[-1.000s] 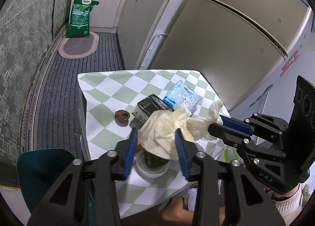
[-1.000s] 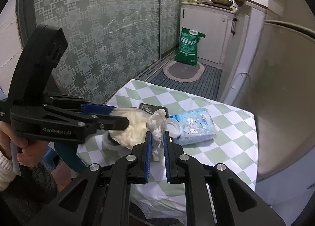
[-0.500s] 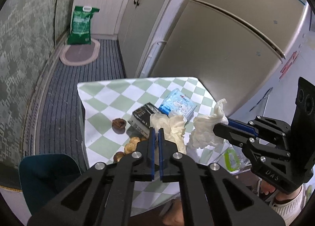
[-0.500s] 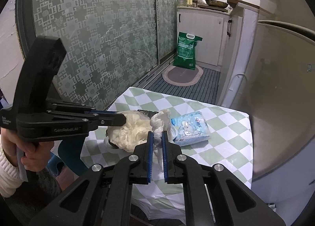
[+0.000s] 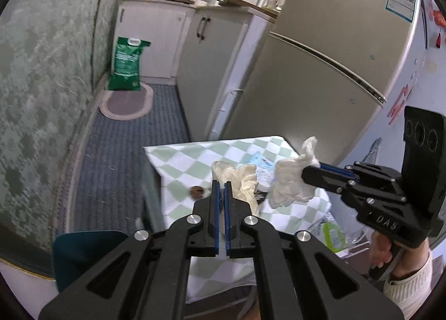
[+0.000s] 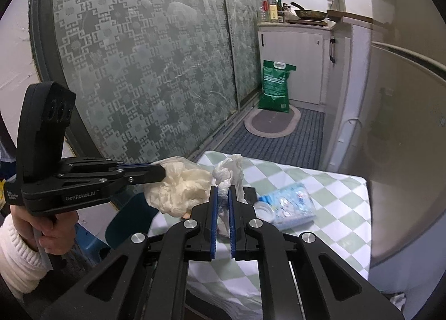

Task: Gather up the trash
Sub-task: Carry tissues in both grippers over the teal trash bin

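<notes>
My left gripper (image 5: 221,185) is shut on a crumpled cream tissue (image 5: 241,180), held above the green-checked table (image 5: 192,164). Beside it, my right gripper (image 5: 309,172) is shut on a separate white tissue wad (image 5: 290,185). In the right wrist view the right gripper (image 6: 223,190) pinches the white tissue (image 6: 230,166) between its blue pads, and the left gripper (image 6: 163,173) carries the cream tissue (image 6: 181,189) at the left. A blue tissue packet (image 6: 290,203), a white cap (image 6: 263,210) and a brown nut shell (image 5: 197,191) lie on the table (image 6: 340,208).
A tall fridge (image 5: 320,83) stands right behind the table. A teal chair (image 5: 83,253) sits at the table's near left corner. A patterned glass door (image 6: 139,69) runs along the left, with a green sack (image 5: 126,65) and a rug on the floor beyond.
The left jaws closed on the cream tissue. Both grippers then rose away from the table, and the two tissue wads came apart.
</notes>
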{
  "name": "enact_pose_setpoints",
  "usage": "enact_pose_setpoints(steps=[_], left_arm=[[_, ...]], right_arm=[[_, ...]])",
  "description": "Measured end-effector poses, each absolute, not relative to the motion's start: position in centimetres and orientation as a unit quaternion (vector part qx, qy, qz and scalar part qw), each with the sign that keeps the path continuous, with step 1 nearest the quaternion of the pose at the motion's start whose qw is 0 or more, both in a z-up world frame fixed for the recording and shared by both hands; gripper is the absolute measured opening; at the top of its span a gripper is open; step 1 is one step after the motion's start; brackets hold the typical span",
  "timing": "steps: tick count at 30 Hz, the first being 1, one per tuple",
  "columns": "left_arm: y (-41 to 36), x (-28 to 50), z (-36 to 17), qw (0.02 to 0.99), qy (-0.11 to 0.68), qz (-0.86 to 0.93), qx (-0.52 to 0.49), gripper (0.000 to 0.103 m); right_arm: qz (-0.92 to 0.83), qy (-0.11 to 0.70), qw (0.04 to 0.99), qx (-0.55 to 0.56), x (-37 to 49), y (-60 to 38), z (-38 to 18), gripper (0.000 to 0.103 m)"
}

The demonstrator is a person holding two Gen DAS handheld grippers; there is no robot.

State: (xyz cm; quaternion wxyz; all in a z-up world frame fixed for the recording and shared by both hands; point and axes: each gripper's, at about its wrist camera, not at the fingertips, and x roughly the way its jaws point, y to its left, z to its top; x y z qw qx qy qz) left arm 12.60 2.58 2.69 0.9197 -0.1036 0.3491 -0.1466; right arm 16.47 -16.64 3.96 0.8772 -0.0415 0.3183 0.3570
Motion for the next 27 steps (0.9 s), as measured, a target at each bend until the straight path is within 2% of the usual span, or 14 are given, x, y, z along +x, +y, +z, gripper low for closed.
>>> enact_pose_setpoints(steps=[14,19,27], left_arm=[[9.3,9.0,0.5,0.927,0.363,-0.054,-0.081,0.004],[11.0,8.2,-1.7,0.919,0.387,-0.029,-0.072,0.004],[14.3,7.7,-8.1,0.893,0.443,-0.002,-0.073,0.004]], right_arm=[[0.428,0.311,0.847,-0.05,14.6,-9.1,4.9,0.007],[0.445,0.32,0.835,-0.052,14.3,-6.4,4.4,0.007],[0.459,0.349,0.814,-0.067,13.9,-1.9,2.2,0.007]])
